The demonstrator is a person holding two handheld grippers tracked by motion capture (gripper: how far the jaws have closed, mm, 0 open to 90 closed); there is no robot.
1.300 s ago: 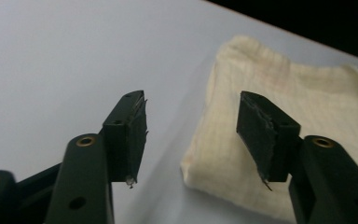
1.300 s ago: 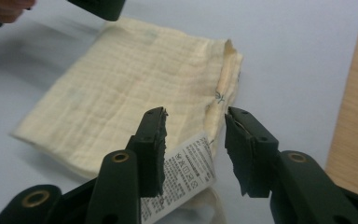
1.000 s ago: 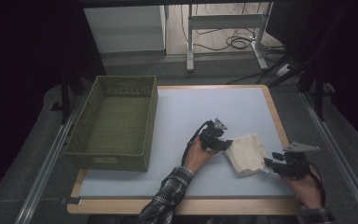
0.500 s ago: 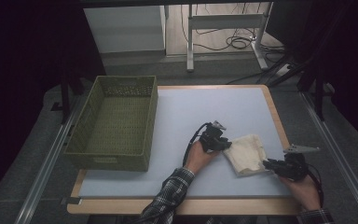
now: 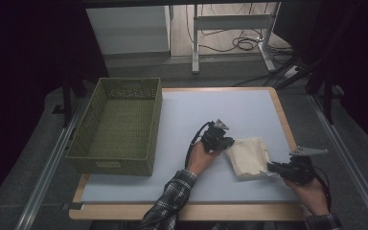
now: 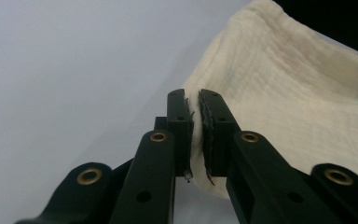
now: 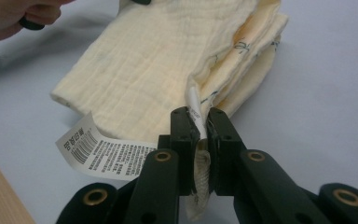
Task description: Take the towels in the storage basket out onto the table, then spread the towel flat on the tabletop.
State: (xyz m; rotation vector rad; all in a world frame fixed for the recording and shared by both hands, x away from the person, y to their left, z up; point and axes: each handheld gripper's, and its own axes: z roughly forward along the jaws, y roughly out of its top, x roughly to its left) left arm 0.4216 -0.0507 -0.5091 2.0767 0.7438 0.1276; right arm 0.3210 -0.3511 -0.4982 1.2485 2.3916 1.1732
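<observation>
Cloth (image 5: 249, 155) is the thing you are working on — a soft cream cloth, folded into a few layers, lying on the pale blue table top (image 5: 230, 108) toward the right side, near your edge. Both of your grippers are pinching it.

Your left gripper (image 5: 223, 142) sits at the cloth's left corner. In the left gripper view its two black jaws are squeezed close together, with the thin edge of the cloth (image 6: 279, 93) caught between them. Your left hand (image 5: 202, 155) wraps around the tool, and a checked sleeve (image 5: 170, 203) covers your arm.

Your right gripper (image 5: 272, 167) is at the cloth's near right corner. In the right gripper view its jaws are clamped on the folded edge of the cloth (image 7: 168, 65), right where a little white tag (image 7: 103, 151) with a barcode and small print sticks out to the side. You can see the stacked layers on the far side of the fold, with some small printed marks on the inner ones. Your right hand (image 5: 311, 194) holds that tool from below.

A green woven basket (image 5: 117, 127) stands on the left part of the table, well apart from the cloth. A wooden rim (image 5: 282, 112) runs round the blue top.
</observation>
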